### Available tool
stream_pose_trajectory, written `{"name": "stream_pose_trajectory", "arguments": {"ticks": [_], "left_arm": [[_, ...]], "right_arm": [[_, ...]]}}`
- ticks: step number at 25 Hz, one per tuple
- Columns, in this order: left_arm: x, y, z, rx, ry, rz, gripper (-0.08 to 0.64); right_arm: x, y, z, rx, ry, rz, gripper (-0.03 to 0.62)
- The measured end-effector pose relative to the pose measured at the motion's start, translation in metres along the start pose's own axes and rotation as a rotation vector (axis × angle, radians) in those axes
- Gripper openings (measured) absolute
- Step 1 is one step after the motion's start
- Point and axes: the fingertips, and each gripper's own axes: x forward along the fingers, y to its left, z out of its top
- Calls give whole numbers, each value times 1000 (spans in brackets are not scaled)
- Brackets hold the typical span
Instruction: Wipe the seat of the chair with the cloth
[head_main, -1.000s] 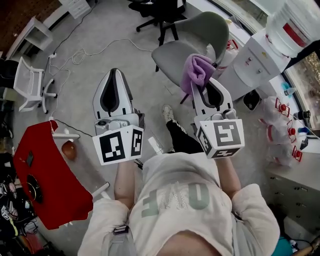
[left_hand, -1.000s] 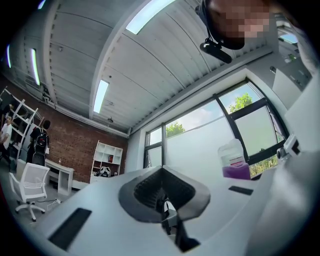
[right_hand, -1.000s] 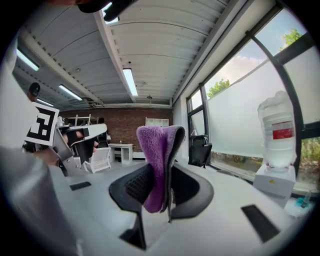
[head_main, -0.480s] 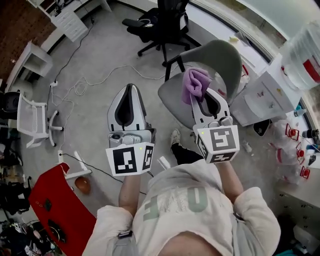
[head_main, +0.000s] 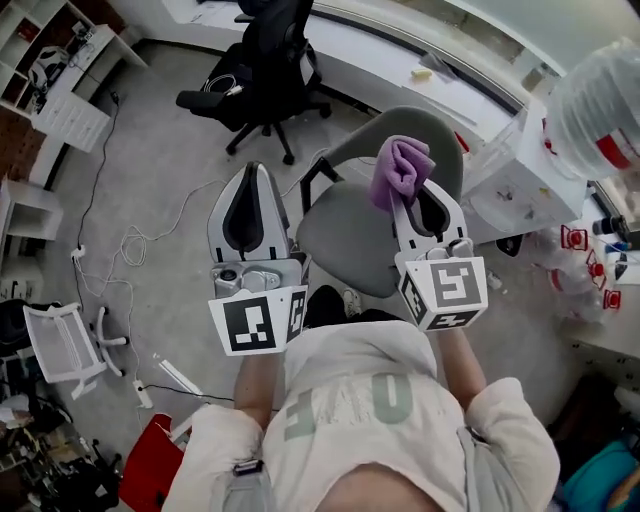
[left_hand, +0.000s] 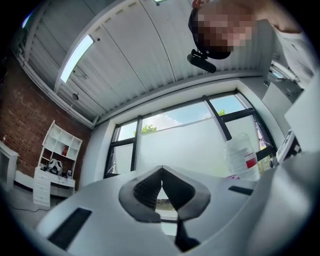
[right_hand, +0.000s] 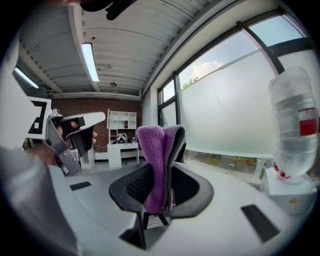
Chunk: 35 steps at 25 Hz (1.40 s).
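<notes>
Chair (head_main: 345, 238) now closer beneath me, my right hand-held gripper (head_main: 415, 203) clamping the purple cloth (head_main: 400, 168), long axis toward the chair's backrest, left hand-held gripper (head_main: 247, 172) closed, empty, beside the chair

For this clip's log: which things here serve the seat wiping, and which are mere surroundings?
In the job: purple cloth, clamped in the right gripper; grey chair.
Lying about: black office chair; water bottle; white drawer unit.
</notes>
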Motion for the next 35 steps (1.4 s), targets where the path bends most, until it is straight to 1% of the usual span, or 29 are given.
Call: {"name": "stream_pose_trajectory", "arguments": {"ticks": [2, 4, 6, 8, 10, 12, 16, 20, 22, 24, 28, 30, 32, 33, 35], "left_arm": [[20, 2, -10, -22, 7, -48, 12], [41, 1, -23, -59, 18, -111, 12], [65, -6, -39, -111, 38, -202, 12], [83, -19, -50, -147, 57, -301, 12], [94, -31, -52, -156, 54, -389, 12], [105, -42, -50, -167, 38, -459, 12], [120, -66, -55, -216, 29, -568, 12], [120, -80, -60, -244, 36, -631, 12], [117, -84, -63, -253, 47, -658, 12], [113, -87, -68, -249, 58, -683, 12], [105, -90, -90, -198, 88, -711, 12], [102, -88, -116, -156, 111, -699, 13], [98, -84, -150, -116, 144, -678, 12], [95, -80, -168, -112, 167, -665, 12], [90, -68, -207, -131, 220, -632, 12]], "right_arm": [[8, -6, -1, 10, 8, -46, 92], [13, -14, -1, 28, 6, -118, 92], [13, -26, -4, 58, 6, -220, 92], [10, -35, -8, 91, 13, -315, 92], [6, -38, -9, 109, 13, -381, 92], [0, -39, -6, 111, 2, -440, 92], [-17, -45, -10, 130, -8, -558, 92], [-32, -44, -18, 145, 1, -627, 92], [-37, -42, -23, 153, 15, -650, 92], [-38, -40, -30, 164, 33, -656, 92], [-23, -43, -55, 201, 69, -626, 92], [-3, -49, -78, 228, 94, -584, 92], [22, -57, -106, 250, 125, -540, 92], [35, -61, -122, 257, 144, -520, 92], [64, -68, -158, 258, 193, -485, 92]]}}
